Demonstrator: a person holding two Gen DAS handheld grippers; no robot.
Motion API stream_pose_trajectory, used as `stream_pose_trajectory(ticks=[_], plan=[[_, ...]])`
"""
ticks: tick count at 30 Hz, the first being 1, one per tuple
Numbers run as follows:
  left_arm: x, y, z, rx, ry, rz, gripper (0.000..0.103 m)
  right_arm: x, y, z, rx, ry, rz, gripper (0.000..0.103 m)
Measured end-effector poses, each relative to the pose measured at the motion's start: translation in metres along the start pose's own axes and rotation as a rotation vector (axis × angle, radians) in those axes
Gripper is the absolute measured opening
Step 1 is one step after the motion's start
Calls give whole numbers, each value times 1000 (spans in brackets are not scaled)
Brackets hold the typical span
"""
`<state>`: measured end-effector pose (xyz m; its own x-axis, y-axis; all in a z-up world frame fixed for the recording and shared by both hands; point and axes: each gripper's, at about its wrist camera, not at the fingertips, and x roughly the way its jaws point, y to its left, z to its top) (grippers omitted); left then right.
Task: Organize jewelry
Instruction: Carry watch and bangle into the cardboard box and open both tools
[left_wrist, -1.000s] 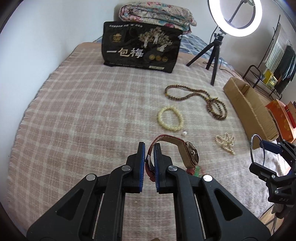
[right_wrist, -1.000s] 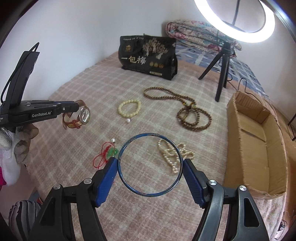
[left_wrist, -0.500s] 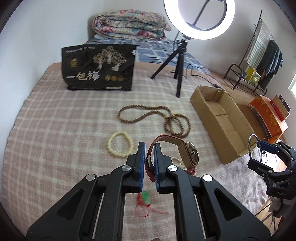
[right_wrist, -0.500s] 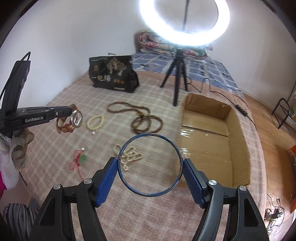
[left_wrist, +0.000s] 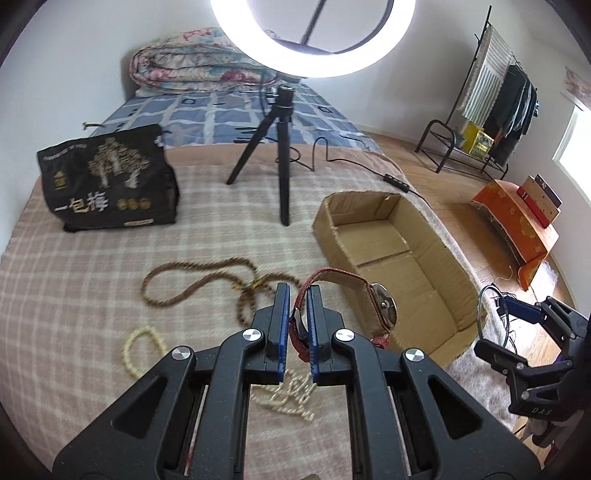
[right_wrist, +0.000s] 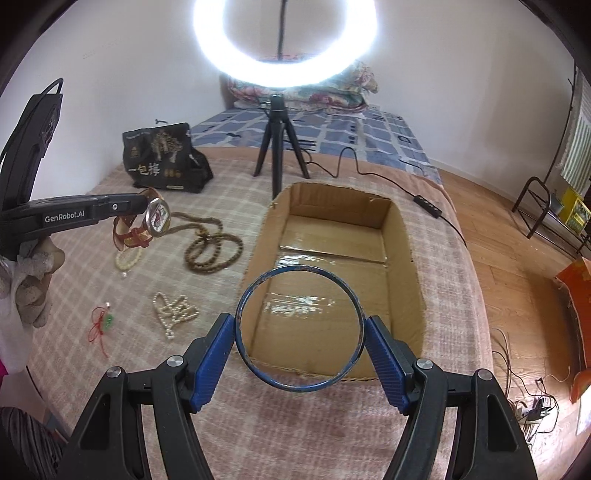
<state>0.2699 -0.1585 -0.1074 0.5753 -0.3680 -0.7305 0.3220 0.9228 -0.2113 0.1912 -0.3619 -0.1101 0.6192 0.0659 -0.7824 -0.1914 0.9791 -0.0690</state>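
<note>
My left gripper is shut on the red strap of a wristwatch and holds it in the air, left of the open cardboard box. From the right wrist view the watch hangs from the left gripper. My right gripper is shut on a blue bangle, held above the near end of the box. On the blanket lie a brown bead necklace, a cream bead bracelet, a pearl string and a red cord charm.
A ring light on a black tripod stands behind the box. A black printed bag is at the back left. Folded quilts lie by the wall. A cable runs off the bed. The floor lies to the right.
Both grippers have swung right toward the cardboard box, each with its item still held. The bangle has gone from over the blanket to over the box's near end.
</note>
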Motion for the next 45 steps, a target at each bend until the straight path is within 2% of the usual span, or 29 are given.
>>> stream_pose_trajectory(ticks=[7,18,31,33,35,36,37,39,45], plan=[[38,-25,21,29,7,-12,7,19,-28,1,35,14,-8,74],[96,-54,41,47,39,-14,7,48,-49,4,47,37,-6,74],[119,-74,44,81,49,-10,9,65,-60,6,73,43,11,74],[118,-76,44,86,37,-3,13,64,-59,6,71,41,6,75],[117,-76,45,87,31,4,33,64,-58,6,69,38,4,78],[116,-76,45,85,25,3,38,63,-57,6,67,36,1,81],[114,-76,45,81,18,0,49,63,-56,6,65,35,-3,86],[111,-75,46,77,6,2,51,62,-55,6,58,33,-11,90],[102,-74,46,83,4,7,51,57,-50,5,62,30,-11,90]])
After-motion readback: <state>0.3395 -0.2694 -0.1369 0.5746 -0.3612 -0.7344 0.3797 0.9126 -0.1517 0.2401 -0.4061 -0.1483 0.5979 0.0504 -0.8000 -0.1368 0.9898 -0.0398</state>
